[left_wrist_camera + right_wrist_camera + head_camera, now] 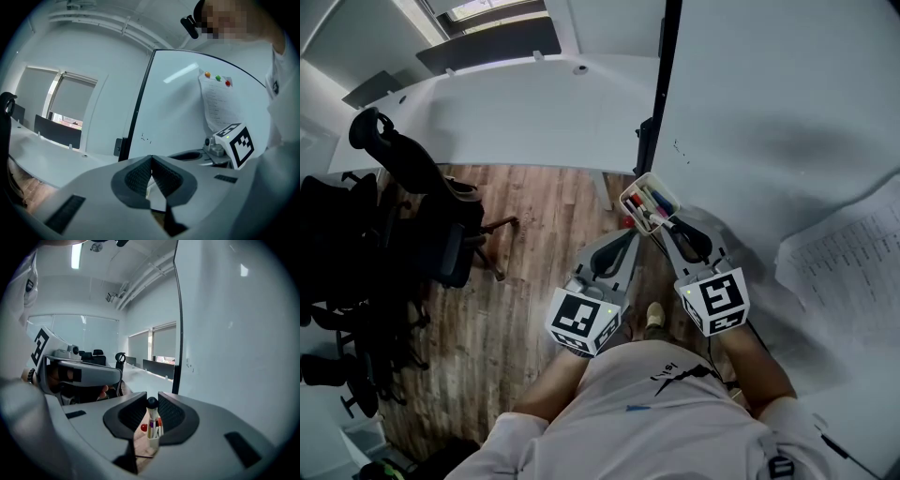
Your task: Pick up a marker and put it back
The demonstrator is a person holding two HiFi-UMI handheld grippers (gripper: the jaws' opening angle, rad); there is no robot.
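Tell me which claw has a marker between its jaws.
The right claw: a black-capped marker sits between its parted jaws. The left claw has its jaws meeting at the tips, with nothing in them.

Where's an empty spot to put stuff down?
The long white desk between the black chairs and the whiteboard is mostly bare. The wooden floor in front of it is open too. Crowded: the marker holder, with the left gripper and right gripper right at it.

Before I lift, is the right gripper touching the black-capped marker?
Touching. The right gripper view shows the black-capped marker wedged between the pads of the right gripper, no gap either side.
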